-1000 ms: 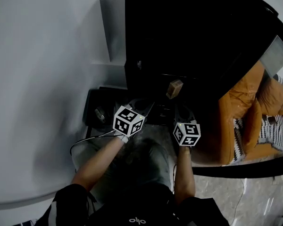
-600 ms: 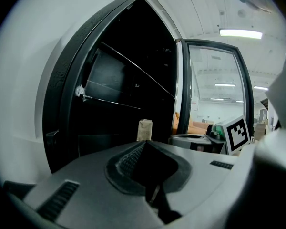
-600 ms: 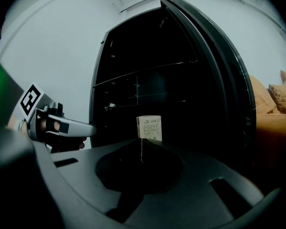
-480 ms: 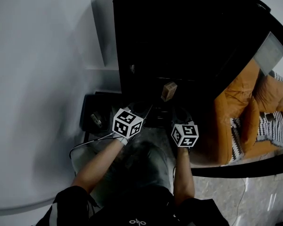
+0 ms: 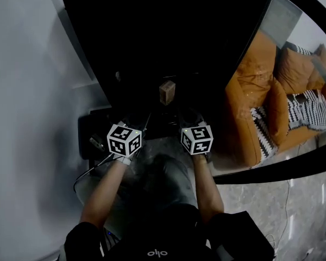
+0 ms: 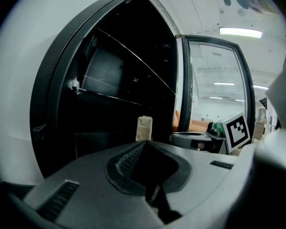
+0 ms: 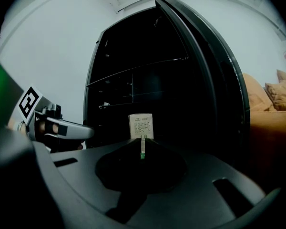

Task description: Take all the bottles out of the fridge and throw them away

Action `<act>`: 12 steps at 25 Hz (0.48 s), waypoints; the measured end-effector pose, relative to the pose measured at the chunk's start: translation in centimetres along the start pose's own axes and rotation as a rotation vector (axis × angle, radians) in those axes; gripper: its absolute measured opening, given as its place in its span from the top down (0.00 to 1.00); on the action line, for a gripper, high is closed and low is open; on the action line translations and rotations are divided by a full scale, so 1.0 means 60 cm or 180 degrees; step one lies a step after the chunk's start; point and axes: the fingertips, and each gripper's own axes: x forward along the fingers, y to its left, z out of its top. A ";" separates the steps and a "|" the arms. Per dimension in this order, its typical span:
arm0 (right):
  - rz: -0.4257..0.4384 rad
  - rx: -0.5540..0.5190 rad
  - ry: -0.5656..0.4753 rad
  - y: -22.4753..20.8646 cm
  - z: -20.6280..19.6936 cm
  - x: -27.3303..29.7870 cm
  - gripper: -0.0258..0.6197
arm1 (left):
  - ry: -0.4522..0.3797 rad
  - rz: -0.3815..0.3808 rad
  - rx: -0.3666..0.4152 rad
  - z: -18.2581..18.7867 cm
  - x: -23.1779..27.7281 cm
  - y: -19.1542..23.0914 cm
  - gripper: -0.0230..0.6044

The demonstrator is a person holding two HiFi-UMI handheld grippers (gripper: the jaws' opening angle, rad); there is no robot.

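Ahead of left gripper (image 6: 144, 143) and right gripper (image 7: 143, 144), both closed empty, a carton (image 7: 141, 124) stands in the fridge (image 6: 109, 85).

Dim, underexposed, fisheye-warped edges, dark vignetted corners

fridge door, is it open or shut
Open: the door is swung aside, and the dark shelves and a small carton inside show.

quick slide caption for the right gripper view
Shut right tongs aimed at a small carton inside the dark open fridge.
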 end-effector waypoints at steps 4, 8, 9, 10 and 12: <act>-0.0026 0.0007 -0.0007 -0.010 0.001 0.000 0.87 | 0.0012 -0.0015 -0.0002 -0.003 0.006 -0.002 0.96; 0.0021 0.0012 0.0025 -0.007 -0.002 0.015 0.75 | -0.0007 -0.0013 0.0001 0.000 0.006 0.002 0.96; 0.0045 0.0014 0.0049 -0.005 -0.005 0.021 0.71 | -0.0017 -0.0008 -0.0002 0.001 0.006 0.004 0.96; 0.0072 0.0010 0.0080 -0.003 -0.007 0.028 0.66 | -0.0027 -0.0003 -0.0006 0.002 0.006 0.006 0.96; 0.0101 -0.0039 0.0138 0.001 -0.011 0.041 0.57 | -0.0041 0.0006 -0.0010 0.004 0.006 0.007 0.96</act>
